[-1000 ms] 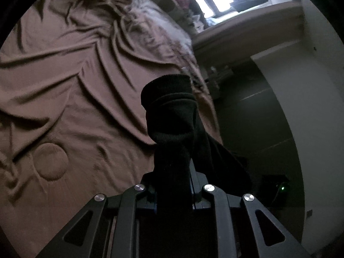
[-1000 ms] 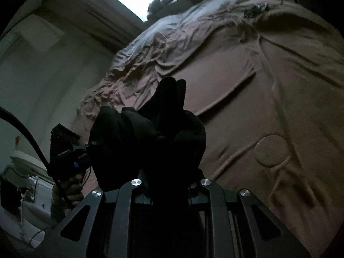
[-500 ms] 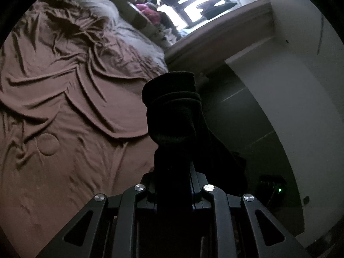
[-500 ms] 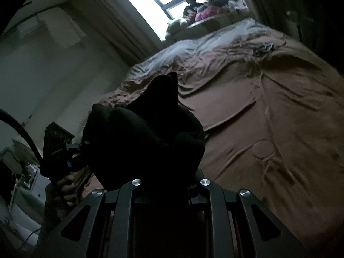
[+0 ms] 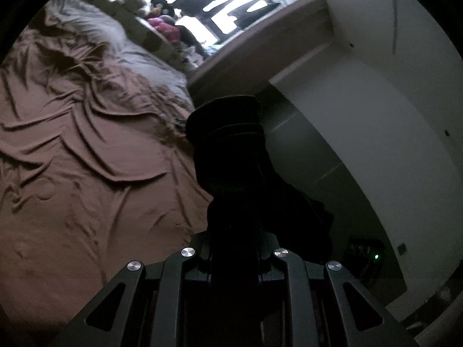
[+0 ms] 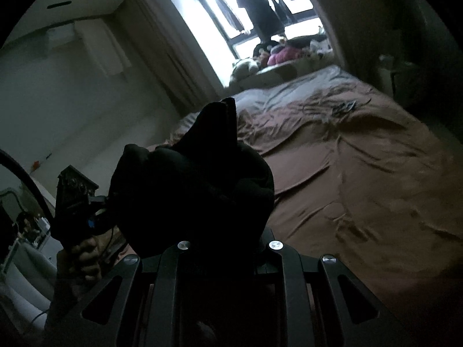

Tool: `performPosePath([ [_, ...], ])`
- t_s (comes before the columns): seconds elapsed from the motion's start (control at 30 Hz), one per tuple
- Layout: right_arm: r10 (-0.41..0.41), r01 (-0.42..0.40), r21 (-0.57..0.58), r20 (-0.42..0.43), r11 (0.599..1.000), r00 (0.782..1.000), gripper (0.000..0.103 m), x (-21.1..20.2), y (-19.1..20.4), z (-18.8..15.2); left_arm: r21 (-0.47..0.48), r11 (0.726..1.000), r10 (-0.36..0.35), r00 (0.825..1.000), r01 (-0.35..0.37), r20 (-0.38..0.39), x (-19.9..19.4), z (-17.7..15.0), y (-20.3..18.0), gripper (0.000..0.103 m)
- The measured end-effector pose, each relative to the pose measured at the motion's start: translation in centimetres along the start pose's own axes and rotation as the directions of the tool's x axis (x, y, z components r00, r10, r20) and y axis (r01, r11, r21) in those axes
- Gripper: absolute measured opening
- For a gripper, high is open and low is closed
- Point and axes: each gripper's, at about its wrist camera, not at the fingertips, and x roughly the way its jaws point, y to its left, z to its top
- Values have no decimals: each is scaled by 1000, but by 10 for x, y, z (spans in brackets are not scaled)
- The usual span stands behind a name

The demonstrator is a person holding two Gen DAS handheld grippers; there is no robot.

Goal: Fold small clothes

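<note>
Gripping black sock (image 5: 231,156) aloft, both hand-held grippers clamped, above bed (image 5: 86,173)

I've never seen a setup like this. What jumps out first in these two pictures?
A black garment fills the middle of both views, pinched in the left tongs and the right tongs above the bed. Under it spreads a rumpled brown bedsheet. At the far end a bright window glows over a sill crowded with stuffed toys.
</note>
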Motion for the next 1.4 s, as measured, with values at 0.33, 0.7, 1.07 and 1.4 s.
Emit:
performPosePath([
  [0.33,-60,64,-54,71,996,996,16,-95,-10,16,108,993,-47,997,54,-64,49,-1,-87,21],
  [0.7,-166,176,-89,104,980,981,16,-172,-53,45,184,972,-110,973,147,-201,153,-12,-154,21],
  [1.07,-276,284,-69,111,956,955,16,-209,-75,52,243,936,-160,924,253,-346,254,-30,-199,21],
  [1.4,-370,376,-48,103,925,923,16,-220,-65,51,229,915,-205,873,331,-443,336,-45,-213,21],
])
